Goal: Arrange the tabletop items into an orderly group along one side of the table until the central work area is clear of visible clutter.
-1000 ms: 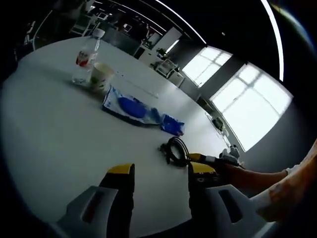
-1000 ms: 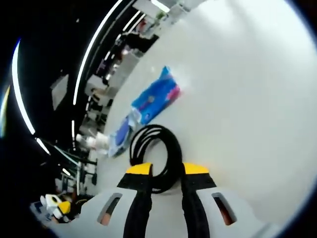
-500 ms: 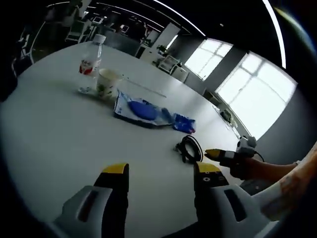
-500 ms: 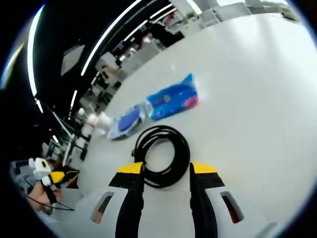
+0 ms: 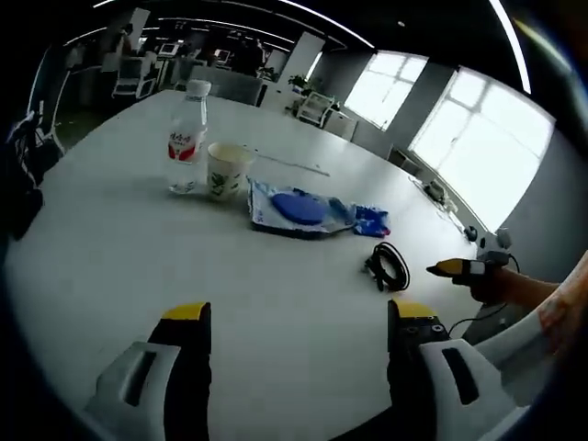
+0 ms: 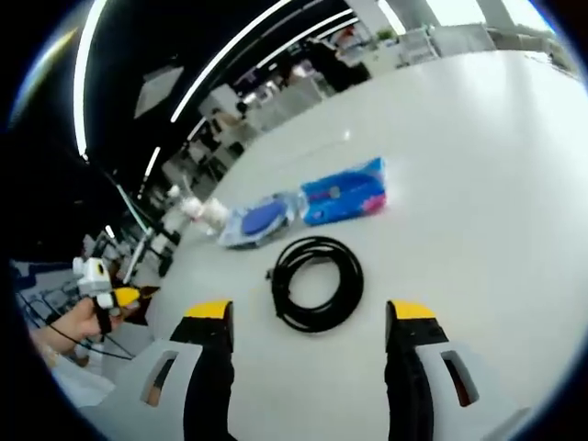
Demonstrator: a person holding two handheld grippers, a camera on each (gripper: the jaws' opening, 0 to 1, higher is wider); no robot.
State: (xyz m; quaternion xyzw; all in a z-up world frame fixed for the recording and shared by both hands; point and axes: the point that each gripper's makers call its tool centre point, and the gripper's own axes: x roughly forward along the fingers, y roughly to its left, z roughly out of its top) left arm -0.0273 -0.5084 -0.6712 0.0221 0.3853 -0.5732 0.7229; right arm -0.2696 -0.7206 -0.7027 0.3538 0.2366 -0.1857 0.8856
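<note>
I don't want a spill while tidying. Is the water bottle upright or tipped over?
Upright. In the left gripper view the water bottle stands on its base on the table, white cap on top, beside the paper cup.

Matt white table [image 5: 110, 248], clear plastic bottle [image 5: 187, 138], paper cup [image 5: 226, 172], glossy black cable [image 6: 318, 282]

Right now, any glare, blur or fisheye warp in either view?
Left gripper view: windows blown out white; table edge bows from fisheye; bottle and cup fairly sharp. Right gripper view: ceiling light strips curve and flare; table washed pale top right; cable coil crisp, background soft.
</note>
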